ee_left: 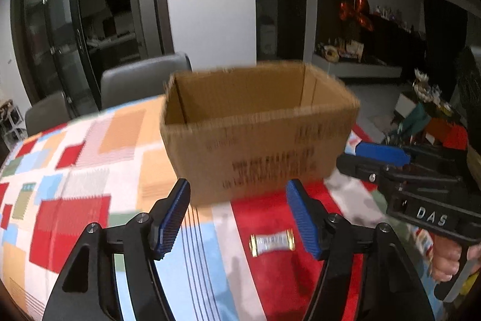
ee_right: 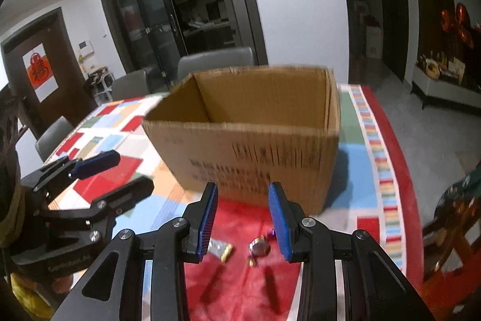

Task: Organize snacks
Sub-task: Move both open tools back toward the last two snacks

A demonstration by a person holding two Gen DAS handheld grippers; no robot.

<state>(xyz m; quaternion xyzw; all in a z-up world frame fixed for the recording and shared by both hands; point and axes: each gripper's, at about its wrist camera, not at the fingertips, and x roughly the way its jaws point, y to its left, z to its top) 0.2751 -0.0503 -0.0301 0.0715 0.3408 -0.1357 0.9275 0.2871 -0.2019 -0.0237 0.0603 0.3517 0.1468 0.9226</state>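
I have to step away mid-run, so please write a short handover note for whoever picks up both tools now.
Left tool: open, nothing between its pads, aimed at the table just short of the cardboard box.
Right tool: open, empty, hovering over the sweets.
Snacks: a silver sweet with gold ends and a round purple-twisted sweet lie on the red patch of the tablecloth, in front of the box.
Done: none visibly; what shows of the box's inside looks bare, its floor is hidden.
Left: pick up each sweet and drop it in the box.
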